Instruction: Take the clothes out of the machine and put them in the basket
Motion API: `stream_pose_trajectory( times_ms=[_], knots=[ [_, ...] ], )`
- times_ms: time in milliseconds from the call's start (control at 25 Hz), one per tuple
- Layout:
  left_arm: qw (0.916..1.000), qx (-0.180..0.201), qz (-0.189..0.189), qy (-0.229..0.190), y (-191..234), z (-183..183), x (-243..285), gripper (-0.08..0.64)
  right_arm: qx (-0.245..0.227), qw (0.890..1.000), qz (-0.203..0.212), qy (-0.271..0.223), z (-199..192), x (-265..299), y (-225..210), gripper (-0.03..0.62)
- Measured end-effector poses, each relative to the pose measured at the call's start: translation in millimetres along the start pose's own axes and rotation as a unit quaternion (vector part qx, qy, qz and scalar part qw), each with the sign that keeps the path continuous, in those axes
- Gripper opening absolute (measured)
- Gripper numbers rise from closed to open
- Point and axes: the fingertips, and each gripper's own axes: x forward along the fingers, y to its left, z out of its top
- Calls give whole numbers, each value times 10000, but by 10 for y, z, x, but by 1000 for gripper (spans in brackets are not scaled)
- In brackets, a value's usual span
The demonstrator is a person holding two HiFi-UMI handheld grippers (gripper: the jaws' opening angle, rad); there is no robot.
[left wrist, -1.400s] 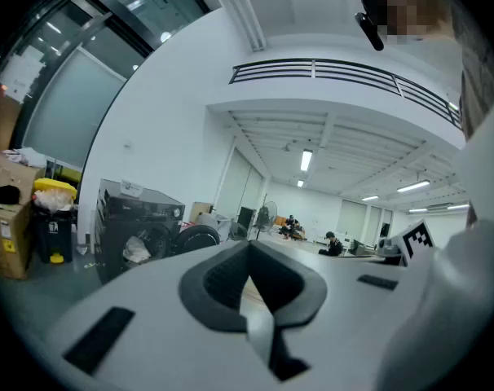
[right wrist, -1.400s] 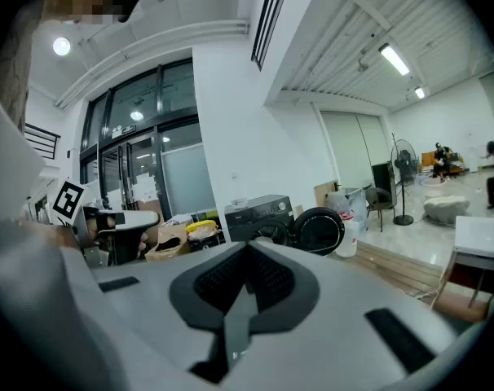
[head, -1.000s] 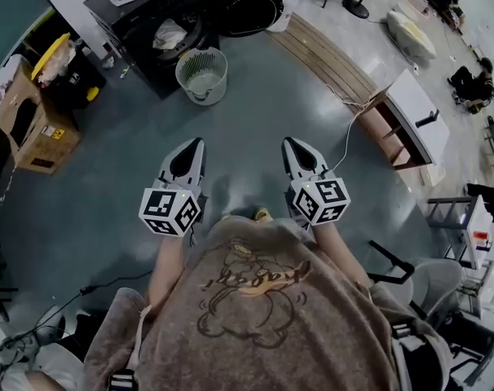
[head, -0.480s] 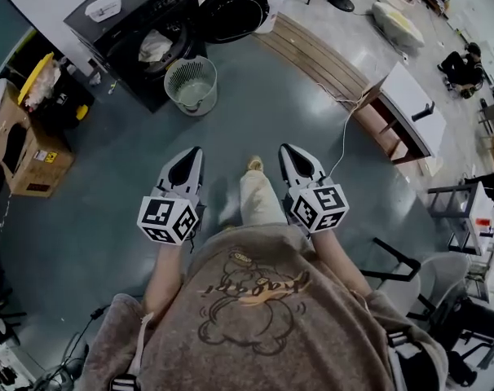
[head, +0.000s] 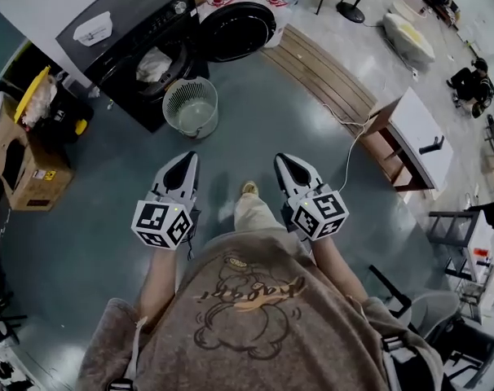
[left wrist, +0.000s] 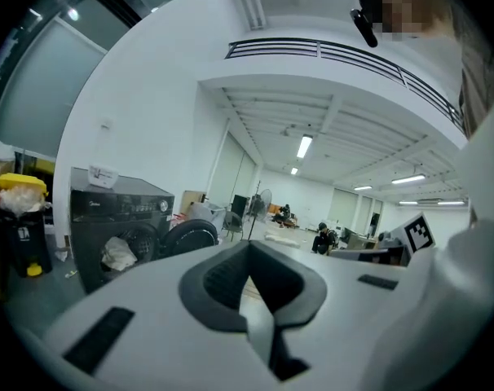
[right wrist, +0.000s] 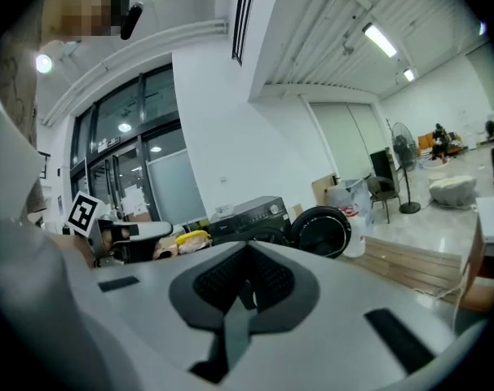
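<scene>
A black washing machine [head: 141, 23] stands at the top left of the head view, its round door [head: 240, 31] swung open to the right. Light-coloured clothes [head: 153, 65] lie in the drum mouth. A white slatted basket [head: 191, 107] sits on the floor just in front of the machine. My left gripper [head: 184, 160] and right gripper [head: 283, 162] are held side by side over the floor, well short of the basket, both shut and empty. The left gripper view shows the machine [left wrist: 121, 214] and the clothes [left wrist: 116, 253] far beyond the closed tips [left wrist: 249, 248]. The right gripper [right wrist: 249, 249] points past the door [right wrist: 322, 231].
A cardboard box [head: 27, 157] and a yellow-lidded bin [head: 37, 96] stand left of the machine. A wooden platform [head: 320, 68], a white cabinet [head: 414, 133] and a loose cable [head: 350, 149] lie to the right. The person's leg [head: 251, 212] steps between the grippers.
The person has walked forward: the machine and basket sit closer and larger in the head view. Both grippers travelled along with the body, staying shut and side by side.
</scene>
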Motion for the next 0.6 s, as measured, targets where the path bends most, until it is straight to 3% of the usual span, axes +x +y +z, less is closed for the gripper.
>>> stream_pose_trajectory(
  times_ms=[280,600],
  knots=[
    [9992,-147,348,-91,274,359,880,5,-24,9977,622,257,392,750,-557,-5],
    [9965,-126,811,-171,678,541,1328,5,-133,9934,989,557,521,1367,-889,-5]
  ],
)
